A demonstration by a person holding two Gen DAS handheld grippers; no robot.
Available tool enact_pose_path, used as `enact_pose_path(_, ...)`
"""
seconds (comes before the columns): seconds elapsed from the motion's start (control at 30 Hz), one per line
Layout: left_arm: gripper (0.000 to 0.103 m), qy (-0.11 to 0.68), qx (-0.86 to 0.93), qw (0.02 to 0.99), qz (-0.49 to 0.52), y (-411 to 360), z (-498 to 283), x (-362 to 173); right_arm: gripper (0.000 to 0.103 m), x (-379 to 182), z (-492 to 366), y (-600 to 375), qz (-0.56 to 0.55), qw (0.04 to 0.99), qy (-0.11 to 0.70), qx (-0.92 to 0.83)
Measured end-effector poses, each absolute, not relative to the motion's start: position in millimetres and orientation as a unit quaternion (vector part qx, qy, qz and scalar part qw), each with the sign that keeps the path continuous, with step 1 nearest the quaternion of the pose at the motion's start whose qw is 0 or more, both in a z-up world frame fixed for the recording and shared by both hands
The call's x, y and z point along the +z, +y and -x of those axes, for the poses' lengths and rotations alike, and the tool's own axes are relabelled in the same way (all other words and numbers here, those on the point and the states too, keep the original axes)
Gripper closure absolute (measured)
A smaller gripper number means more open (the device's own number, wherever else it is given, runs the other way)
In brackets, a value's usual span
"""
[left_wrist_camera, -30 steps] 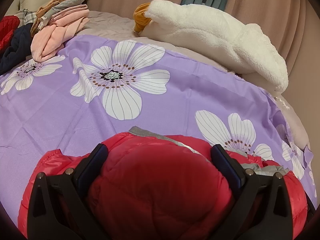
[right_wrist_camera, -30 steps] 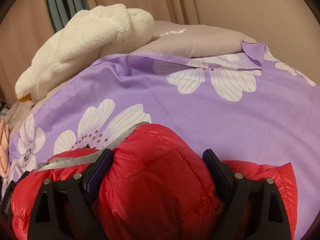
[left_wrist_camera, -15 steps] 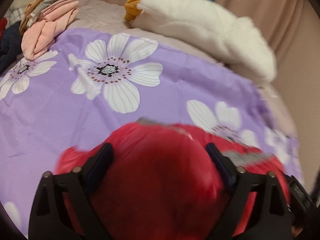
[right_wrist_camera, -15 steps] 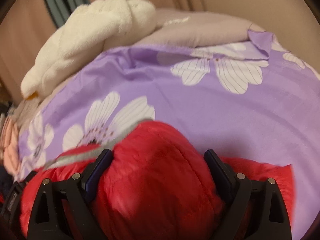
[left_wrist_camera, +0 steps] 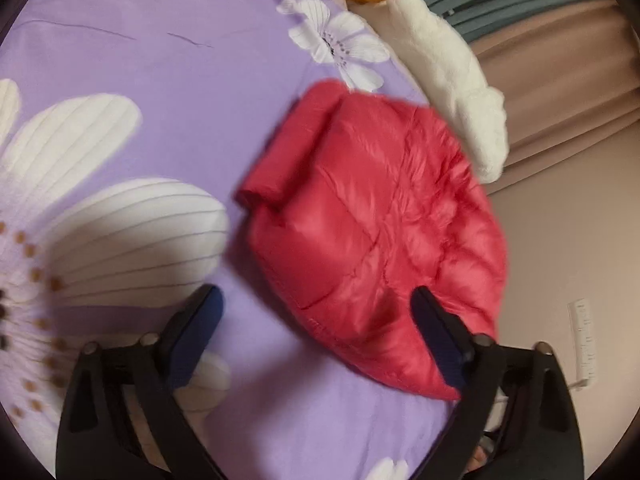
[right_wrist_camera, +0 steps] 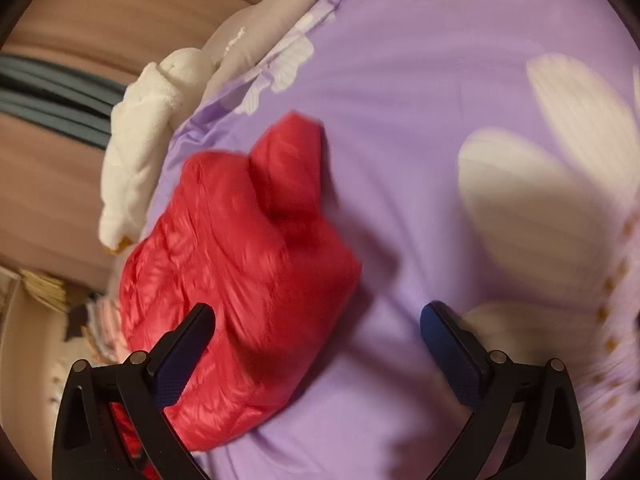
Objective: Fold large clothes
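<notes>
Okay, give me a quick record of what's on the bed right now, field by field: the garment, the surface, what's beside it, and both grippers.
garment: red puffer jacket, folded into a compact bundle, lying on the bed
surface: purple floral sheet, white flowers printed on it
beside it: white plush toy along the bed's edge next to the jacket
left gripper: jaws closing, pads press on nothing; jacket lies ahead, toward its right finger
right gripper: jaws opening, nothing gripped; jacket lies toward its left finger
image quality: both views blurred
</notes>
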State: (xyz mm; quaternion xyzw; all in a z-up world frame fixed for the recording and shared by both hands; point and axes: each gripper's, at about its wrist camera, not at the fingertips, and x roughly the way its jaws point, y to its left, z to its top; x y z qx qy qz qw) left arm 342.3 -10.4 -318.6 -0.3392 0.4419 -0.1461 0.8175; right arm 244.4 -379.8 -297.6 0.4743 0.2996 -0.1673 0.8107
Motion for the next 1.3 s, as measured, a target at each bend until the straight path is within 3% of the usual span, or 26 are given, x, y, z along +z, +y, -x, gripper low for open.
enact_pose_path(0.03,0.025,0.43,-0.156,0.828,0.323,-22.4,-348.1,-313.4,0.0,-293.6,-252.2,-375.1,-0.462,0.817,0.304,-0.165)
enact_pose_path(0.07,0.025,0.441,-0.172,0.82,0.321,-36.5,-360.1,-313.5,0.0,-291.2,-263.5,-369.4,-0.454,0.823,0.31,-0.146)
enact_pose_path(0.17,0.041,0.463,-0.161,0.781,0.387,-50.4,-390.3,-330.5,0.003,-298.2,-303.2,-355.7,-0.46,0.825,0.318,-0.085)
enact_pose_path(0.23,0.057,0.448,-0.148,0.773,0.425,-50.0,-405.0,-337.3,0.019,-301.6,-322.1,-351.2,-0.447,0.834,0.305,-0.111)
enact_pose_path(0.27,0.06,0.442,-0.142,0.772,0.433,-48.8,-410.3,-338.8,0.028,-301.6,-330.6,-349.7,-0.44,0.842,0.294,-0.105)
enact_pose_path(0.3,0.064,0.438,-0.136,0.776,0.434,-47.2,-411.6,-337.2,0.047,-304.7,-336.0,-350.2,-0.445,0.84,0.296,-0.092)
enact_pose_path(0.33,0.066,0.433,-0.13,0.785,0.424,-47.1,-410.6,-334.2,0.054,-310.5,-342.2,-353.5,-0.461,0.832,0.299,-0.077)
enact_pose_path(0.5,0.076,0.391,-0.07,0.884,0.247,-64.5,-373.7,-290.2,0.067,-288.8,-335.3,-338.3,-0.407,0.85,0.327,-0.067)
enact_pose_path(0.7,0.075,0.352,-0.105,0.898,0.242,9.3,-265.3,-267.5,0.068,-271.0,-225.4,-291.7,-0.418,0.856,0.303,-0.007)
enact_pose_path(0.87,0.066,0.371,-0.068,0.891,0.252,40.7,-203.7,-308.0,0.063,-308.7,-171.8,-256.8,-0.424,0.841,0.335,-0.003)
enact_pose_path(0.97,0.048,0.376,-0.061,0.879,0.287,51.6,-203.8,-310.4,0.056,-307.1,-164.0,-250.6,-0.416,0.847,0.331,-0.021)
enact_pose_path(1.0,0.035,0.382,-0.049,0.873,0.299,57.6,-204.4,-311.3,0.054,-303.9,-161.9,-248.8,-0.411,0.847,0.335,-0.027)
enact_pose_path(1.03,0.029,0.383,-0.035,0.866,0.319,65.1,-205.8,-311.7,0.05,-299.3,-158.9,-246.0,-0.406,0.846,0.343,-0.034)
enact_pose_path(1.1,0.024,0.379,-0.046,0.85,0.362,77.0,-210.2,-311.1,0.044,-292.5,-153.1,-245.7,-0.394,0.846,0.355,-0.053)
enact_pose_path(1.2,0.021,0.379,-0.06,0.803,0.456,96.5,-218.9,-318.1,0.028,-283.8,-142.0,-254.9,-0.37,0.85,0.364,-0.092)
enact_pose_path(1.27,0.023,0.383,-0.077,0.791,0.472,98.2,-228.2,-319.6,0.026,-275.0,-136.3,-261.3,-0.347,0.856,0.362,-0.124)
enact_pose_path(1.3,0.036,0.386,-0.067,0.789,0.472,98.0,-229.6,-319.7,0.025,-270.7,-137.0,-266.0,-0.343,0.859,0.355,-0.138)
